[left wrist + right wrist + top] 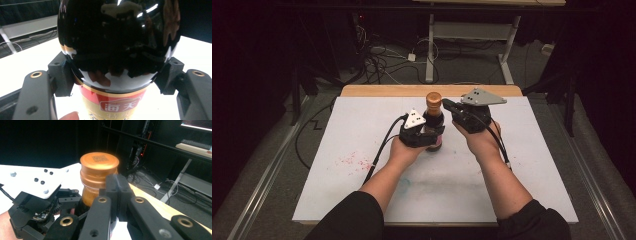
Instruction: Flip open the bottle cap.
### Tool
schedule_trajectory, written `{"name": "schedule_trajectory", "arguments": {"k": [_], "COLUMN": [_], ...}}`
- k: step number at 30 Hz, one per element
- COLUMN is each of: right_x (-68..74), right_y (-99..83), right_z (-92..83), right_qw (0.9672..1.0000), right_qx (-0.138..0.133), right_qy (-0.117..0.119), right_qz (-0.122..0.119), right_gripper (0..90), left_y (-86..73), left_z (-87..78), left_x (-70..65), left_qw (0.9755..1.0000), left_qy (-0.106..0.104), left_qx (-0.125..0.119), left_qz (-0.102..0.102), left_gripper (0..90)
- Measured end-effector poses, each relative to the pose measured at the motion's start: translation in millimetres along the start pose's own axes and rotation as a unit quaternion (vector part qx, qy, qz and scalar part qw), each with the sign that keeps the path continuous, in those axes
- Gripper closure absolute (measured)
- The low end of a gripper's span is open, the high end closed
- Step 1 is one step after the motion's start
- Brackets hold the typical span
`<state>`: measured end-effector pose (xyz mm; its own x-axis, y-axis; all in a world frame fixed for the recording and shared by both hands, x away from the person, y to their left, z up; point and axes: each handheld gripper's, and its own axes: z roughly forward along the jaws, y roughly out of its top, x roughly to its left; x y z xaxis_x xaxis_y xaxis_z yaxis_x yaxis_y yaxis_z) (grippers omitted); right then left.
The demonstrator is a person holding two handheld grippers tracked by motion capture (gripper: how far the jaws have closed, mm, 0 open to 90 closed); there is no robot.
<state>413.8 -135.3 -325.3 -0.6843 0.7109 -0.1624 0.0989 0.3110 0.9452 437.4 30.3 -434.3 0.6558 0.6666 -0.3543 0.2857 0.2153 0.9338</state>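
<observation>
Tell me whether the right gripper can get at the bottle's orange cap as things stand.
Probably yes. The right gripper sits beside the orange cap with nothing between them, and the left gripper clamps the bottle lower down, leaving the cap free. Its jaws are shut, though, and must open first.

bottle [112,50] label cut off by bottom edge; left claw [428,134] hides bottle's lower body.

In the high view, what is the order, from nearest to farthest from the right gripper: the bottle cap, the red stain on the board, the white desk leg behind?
1. Bottle cap, just left of the right gripper.
2. White desk leg, behind the table.
3. Red stain, front left on the board.
</observation>
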Motion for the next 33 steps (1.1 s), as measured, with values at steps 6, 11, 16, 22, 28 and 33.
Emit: {"name": "schedule_trajectory", "arguments": {"k": [6,11,16,22,28,33], "right_x": [1.4,2.3,2.8,3.2,4.5,4.1], "right_y": [1.7,3.4,4.6,5.1,5.6,6.9], "right_z": [0.4,1.1,1.3,1.1,0.9,0.8], "right_qw": [1.0,1.0,0.9999,0.9998,0.9997,0.9996], "right_qx": [0.004,0.004,0.009,0.012,0.016,0.019], "right_qy": [0.0,-0.001,-0.004,-0.007,-0.011,-0.011], "right_qz": [-0.002,-0.006,-0.008,-0.011,-0.016,-0.015], "right_gripper": [90.0,90.0,90.0,90.0,90.0,90.0], "left_y": [0.3,0.4,0.0,-0.1,-0.3,-0.9], "left_z": [7.5,7.4,1.1,7.7,7.9,1.2], "left_x": [-7.3,-7.1,-0.9,-8.0,-8.3,-2.1], "left_qw": [0.9967,0.9966,0.9999,0.9967,0.9967,0.9999], "left_qy": [0.006,0.006,0.002,0.009,0.009,0.009], "left_qx": [-0.057,-0.057,-0.007,-0.058,-0.058,-0.003], "left_qz": [-0.058,-0.059,-0.007,-0.056,-0.056,0.003], "left_gripper": [28.5,28.5,28.5,28.7,28.8,28.8]}}
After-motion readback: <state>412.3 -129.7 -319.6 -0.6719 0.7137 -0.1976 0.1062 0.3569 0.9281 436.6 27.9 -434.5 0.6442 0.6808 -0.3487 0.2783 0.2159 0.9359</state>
